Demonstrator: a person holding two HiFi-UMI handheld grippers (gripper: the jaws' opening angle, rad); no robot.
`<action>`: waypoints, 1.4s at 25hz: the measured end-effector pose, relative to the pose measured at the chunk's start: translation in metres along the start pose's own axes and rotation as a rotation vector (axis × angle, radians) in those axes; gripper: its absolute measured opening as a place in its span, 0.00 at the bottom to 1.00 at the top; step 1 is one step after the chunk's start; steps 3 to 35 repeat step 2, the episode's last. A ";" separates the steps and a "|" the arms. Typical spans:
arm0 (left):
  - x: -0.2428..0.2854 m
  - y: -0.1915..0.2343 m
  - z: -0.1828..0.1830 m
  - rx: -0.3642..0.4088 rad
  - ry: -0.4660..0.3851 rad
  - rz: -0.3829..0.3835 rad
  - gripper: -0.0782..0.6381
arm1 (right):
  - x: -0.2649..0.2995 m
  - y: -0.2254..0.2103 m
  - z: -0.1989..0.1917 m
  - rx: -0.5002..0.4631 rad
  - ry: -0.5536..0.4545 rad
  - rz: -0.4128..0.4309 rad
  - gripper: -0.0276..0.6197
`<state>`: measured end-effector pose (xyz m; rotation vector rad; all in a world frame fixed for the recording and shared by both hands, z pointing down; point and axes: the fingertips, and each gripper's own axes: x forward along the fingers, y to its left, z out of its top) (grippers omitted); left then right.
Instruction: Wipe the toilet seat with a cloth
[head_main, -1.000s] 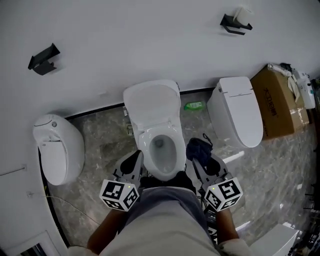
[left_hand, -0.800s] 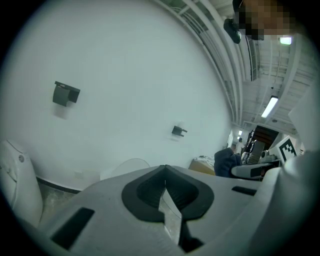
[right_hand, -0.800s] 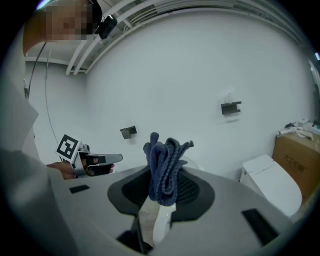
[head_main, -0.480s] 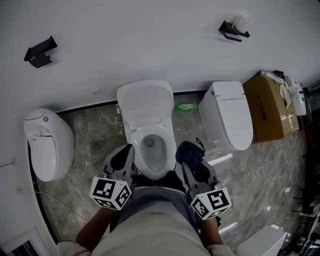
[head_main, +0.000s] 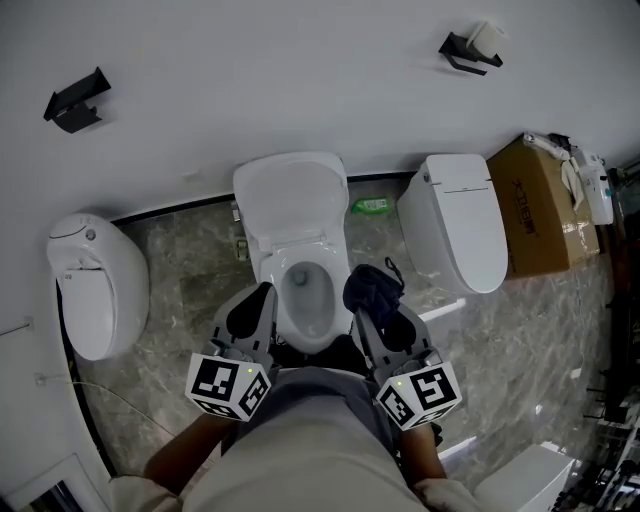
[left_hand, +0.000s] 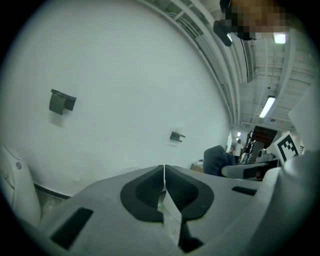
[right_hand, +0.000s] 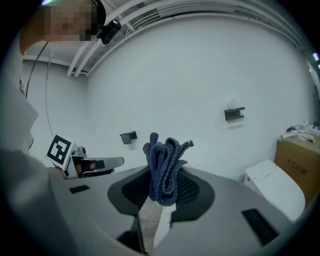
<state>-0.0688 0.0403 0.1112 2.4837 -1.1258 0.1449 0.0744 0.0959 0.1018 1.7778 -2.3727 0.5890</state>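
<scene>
Open toilet (head_main: 290, 200) at the wall, left toilet (head_main: 95, 285) and right toilet (head_main: 460, 225) flanking, box (head_main: 540, 210) far right, cloth (head_main: 370, 285) right of bowl (head_main: 306, 292)

The grey, black-padded left hand-held gripper (head_main: 256, 300) and right hand-held gripper (head_main: 376, 312) each carry a black-and-white marker cube (head_main: 228, 386); the person wears a beige shirt (head_main: 300, 462).

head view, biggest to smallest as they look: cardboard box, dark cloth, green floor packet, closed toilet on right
1. closed toilet and cardboard box, about alike
2. dark cloth, nearer the camera
3. green packet
</scene>
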 end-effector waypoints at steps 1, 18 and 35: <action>0.000 -0.003 -0.002 0.007 0.009 -0.010 0.12 | 0.000 0.001 0.001 -0.002 0.000 0.004 0.20; 0.001 -0.006 -0.004 0.012 0.017 -0.019 0.12 | 0.000 0.001 0.001 -0.004 0.000 0.007 0.20; 0.001 -0.006 -0.004 0.012 0.017 -0.019 0.12 | 0.000 0.001 0.001 -0.004 0.000 0.007 0.20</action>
